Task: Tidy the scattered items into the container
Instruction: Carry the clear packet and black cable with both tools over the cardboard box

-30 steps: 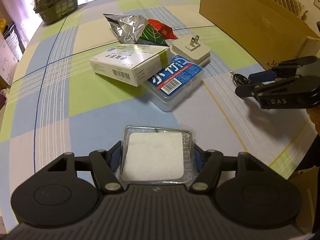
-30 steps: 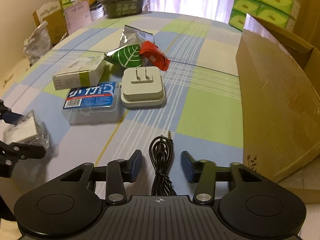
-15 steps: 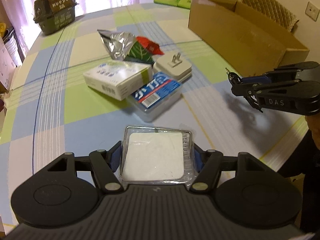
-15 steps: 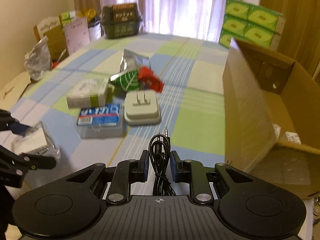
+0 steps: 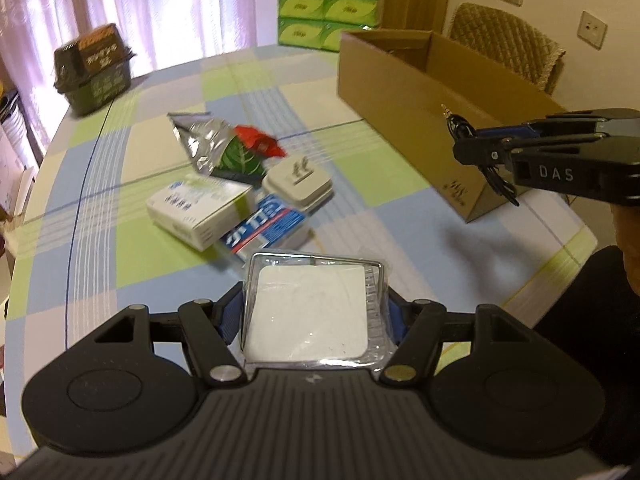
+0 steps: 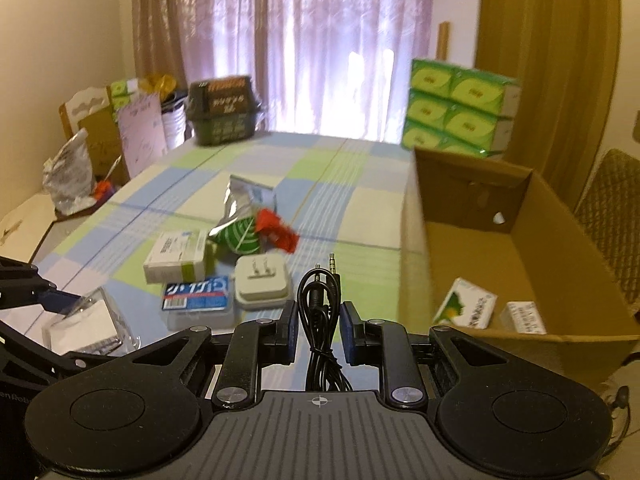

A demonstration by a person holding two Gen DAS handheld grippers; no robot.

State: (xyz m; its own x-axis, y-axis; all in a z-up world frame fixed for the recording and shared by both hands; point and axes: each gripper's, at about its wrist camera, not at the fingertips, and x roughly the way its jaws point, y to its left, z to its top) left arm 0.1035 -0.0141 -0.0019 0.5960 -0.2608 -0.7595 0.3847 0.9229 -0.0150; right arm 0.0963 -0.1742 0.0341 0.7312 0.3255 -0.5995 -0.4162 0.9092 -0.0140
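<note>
Left gripper (image 5: 314, 316) clamped on clear plastic-wrapped white square pad (image 5: 308, 316); right gripper (image 6: 319, 332) pinching coiled black audio cable (image 6: 320, 304) beside open brown cardboard box (image 6: 560, 240).

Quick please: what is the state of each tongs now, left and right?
Left tongs: closed on the clear plastic case.
Right tongs: closed on the black audio cable.

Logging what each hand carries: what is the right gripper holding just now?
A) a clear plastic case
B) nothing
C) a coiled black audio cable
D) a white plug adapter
C: the right gripper is shut on the coiled black audio cable, its jack plugs sticking up, while the plug adapter lies on the table.
</note>
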